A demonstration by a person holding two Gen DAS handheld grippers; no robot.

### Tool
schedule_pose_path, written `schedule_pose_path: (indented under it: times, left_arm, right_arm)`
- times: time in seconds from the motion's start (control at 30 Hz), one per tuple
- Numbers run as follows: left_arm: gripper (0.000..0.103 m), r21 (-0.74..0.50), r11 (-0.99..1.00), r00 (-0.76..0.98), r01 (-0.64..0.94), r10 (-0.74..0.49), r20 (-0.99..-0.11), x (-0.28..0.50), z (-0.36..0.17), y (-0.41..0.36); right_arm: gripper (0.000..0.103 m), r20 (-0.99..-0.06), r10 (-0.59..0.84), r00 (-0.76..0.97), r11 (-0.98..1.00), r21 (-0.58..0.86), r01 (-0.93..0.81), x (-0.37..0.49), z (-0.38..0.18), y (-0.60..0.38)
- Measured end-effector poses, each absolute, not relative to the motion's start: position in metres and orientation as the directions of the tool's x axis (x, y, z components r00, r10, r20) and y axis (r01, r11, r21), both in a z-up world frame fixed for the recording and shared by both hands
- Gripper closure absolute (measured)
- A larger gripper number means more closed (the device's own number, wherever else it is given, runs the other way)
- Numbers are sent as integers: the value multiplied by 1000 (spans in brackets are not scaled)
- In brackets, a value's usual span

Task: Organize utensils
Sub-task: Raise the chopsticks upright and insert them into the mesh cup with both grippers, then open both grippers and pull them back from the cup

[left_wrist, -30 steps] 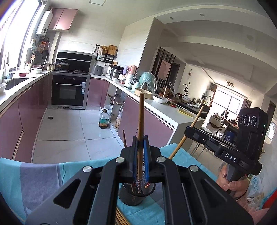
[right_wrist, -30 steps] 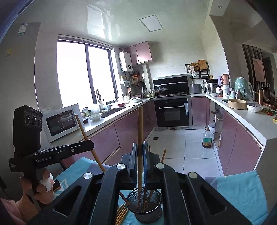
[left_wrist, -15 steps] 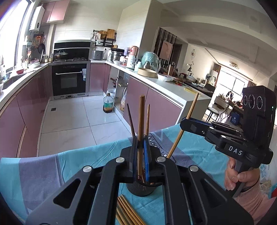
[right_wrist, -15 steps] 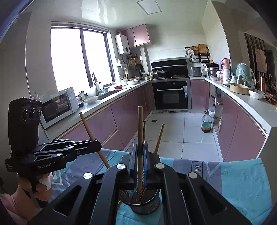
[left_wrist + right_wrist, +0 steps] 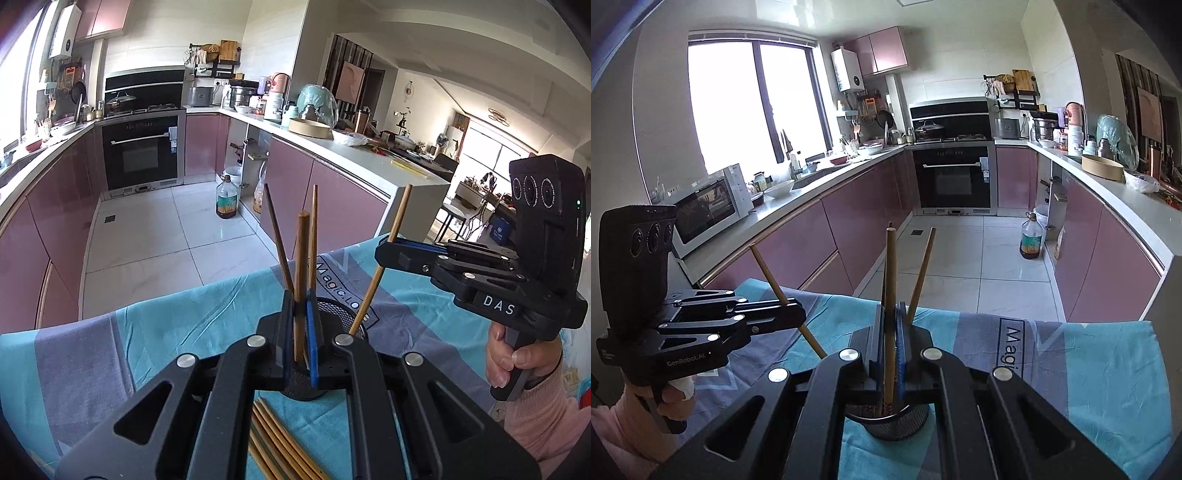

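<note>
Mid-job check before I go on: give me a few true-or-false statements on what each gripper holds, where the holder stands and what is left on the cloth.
1. The left gripper is shut on a chopstick. True.
2. The right gripper is open with nothing in it. False: it is shut on a chopstick of its own.
3. The mesh holder stands on the blue cloth. True.
4. The mesh holder has no chopsticks in it. False: at least two chopsticks stand in it, leaning apart.
5. Loose chopsticks lie on the cloth in front of the holder. True.
</note>
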State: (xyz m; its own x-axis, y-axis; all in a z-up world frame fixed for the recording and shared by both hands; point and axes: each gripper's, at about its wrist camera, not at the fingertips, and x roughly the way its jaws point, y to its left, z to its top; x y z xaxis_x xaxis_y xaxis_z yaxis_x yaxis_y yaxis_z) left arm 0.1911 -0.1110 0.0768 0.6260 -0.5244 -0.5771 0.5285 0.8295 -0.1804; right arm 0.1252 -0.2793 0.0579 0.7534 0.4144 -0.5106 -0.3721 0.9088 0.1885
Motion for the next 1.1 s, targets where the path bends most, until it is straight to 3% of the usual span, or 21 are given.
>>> schedule_pose_path:
  times: [0.5, 0.77, 0.8, 0.97, 1.1]
  left_arm:
    - [93, -184, 860, 609, 475, -472, -637, 236, 58, -117]
    - [60, -164, 889, 658, 427, -430, -618, 234, 46, -111]
    - [49, -173, 891, 663, 419, -431, -612, 232, 45, -108]
    - [44, -198, 901, 701, 386, -427, -571, 223, 43, -89]
    - [29, -170, 916, 750, 364, -396, -529, 199, 38, -73]
  right_arm:
    - [97, -559, 383, 736, 924, 222, -312, 156, 46, -278]
    - [81, -539, 380, 752, 924, 248, -290, 154, 39, -283]
    - [79, -536, 378, 755, 925, 246, -288, 151, 38, -283]
    - [67, -515, 375, 770, 927, 231, -297, 134, 36, -281]
    - [49, -486, 397, 778, 918, 223, -329, 112, 35, -276]
